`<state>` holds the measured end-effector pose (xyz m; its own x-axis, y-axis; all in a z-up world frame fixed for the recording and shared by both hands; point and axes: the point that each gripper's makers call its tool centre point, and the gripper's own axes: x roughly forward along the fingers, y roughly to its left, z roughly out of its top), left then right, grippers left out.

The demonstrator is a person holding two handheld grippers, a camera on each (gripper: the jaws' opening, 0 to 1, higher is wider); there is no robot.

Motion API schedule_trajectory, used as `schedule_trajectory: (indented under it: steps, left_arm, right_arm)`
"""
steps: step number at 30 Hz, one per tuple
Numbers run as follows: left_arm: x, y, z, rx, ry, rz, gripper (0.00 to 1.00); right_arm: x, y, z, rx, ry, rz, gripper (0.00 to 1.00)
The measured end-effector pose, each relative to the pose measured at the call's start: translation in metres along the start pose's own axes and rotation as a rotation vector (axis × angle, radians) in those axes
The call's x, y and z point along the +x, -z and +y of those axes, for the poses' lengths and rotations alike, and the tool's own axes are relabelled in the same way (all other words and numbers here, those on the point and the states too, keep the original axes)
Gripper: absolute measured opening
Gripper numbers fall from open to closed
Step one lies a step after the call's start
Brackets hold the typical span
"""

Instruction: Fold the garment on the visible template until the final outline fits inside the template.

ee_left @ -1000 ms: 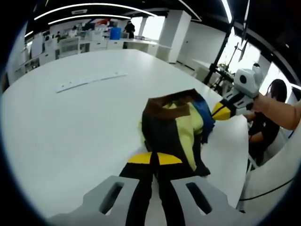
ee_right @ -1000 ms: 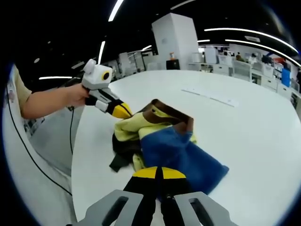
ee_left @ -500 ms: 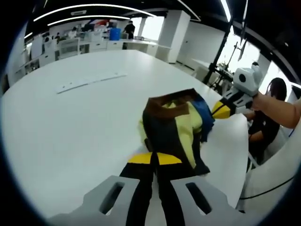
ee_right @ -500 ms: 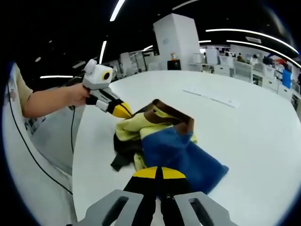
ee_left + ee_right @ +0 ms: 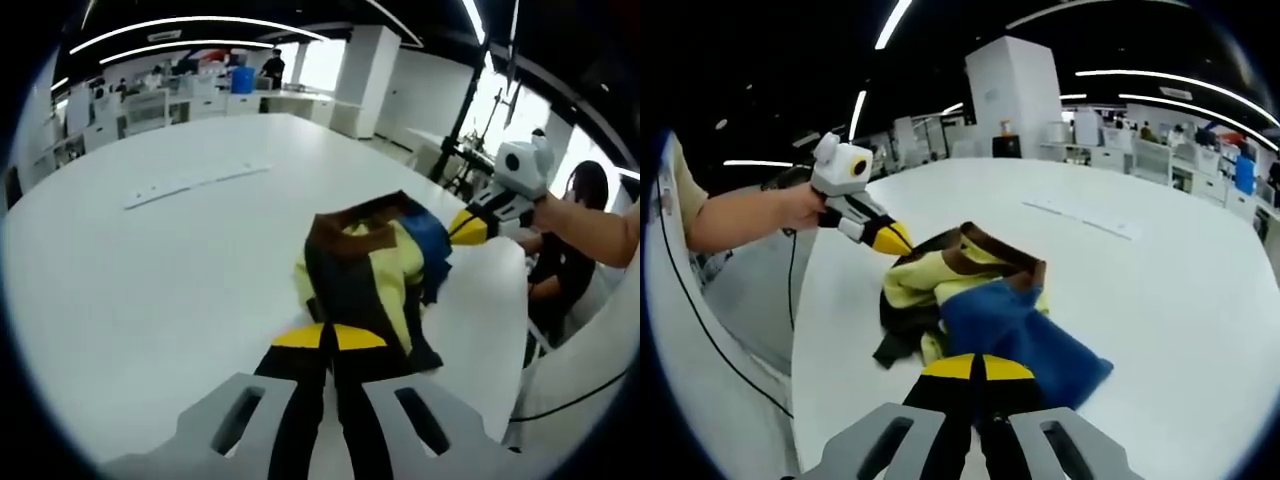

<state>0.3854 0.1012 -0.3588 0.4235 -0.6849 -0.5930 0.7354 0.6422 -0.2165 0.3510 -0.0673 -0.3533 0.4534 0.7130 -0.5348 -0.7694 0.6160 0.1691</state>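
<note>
The garment (image 5: 372, 275) lies bunched on the white table (image 5: 150, 270), a crumpled heap of yellow, black, blue and brown panels; its overall shape and kind are hard to make out because it is folded over itself. In the left gripper view, the left gripper (image 5: 328, 340) has its yellow-tipped jaws pressed together on a black edge of the cloth, though the pinch point itself is covered by the jaws. The right gripper (image 5: 468, 228) reaches in from the right, its tips at the blue panel. In the right gripper view, the right gripper (image 5: 980, 370) is clamped on the blue fabric, and the left gripper (image 5: 890, 240) meets the yellow part. A pale flat strip (image 5: 195, 181) lies farther off on the table; no writing on it is legible.
</note>
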Motion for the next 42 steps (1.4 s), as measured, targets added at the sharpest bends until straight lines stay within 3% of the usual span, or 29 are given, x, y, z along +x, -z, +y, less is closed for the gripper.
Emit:
schedule_trajectory:
  steps: [11,28,42]
  left_arm:
    - [-0.011,-0.011,-0.008,0.027,0.001,-0.032,0.00]
    - [-0.024,-0.029,-0.003,0.050,-0.029,-0.075,0.00]
    - [-0.038,-0.055,-0.002,0.101,-0.062,-0.105,0.00]
  right_arm:
    - [-0.011,-0.006,-0.006,0.014,0.019,-0.024,0.00]
    - [-0.032,-0.012,-0.024,0.037,0.070,-0.049,0.00]
    - [-0.053,-0.034,-0.040,0.016,0.116,-0.086,0.00]
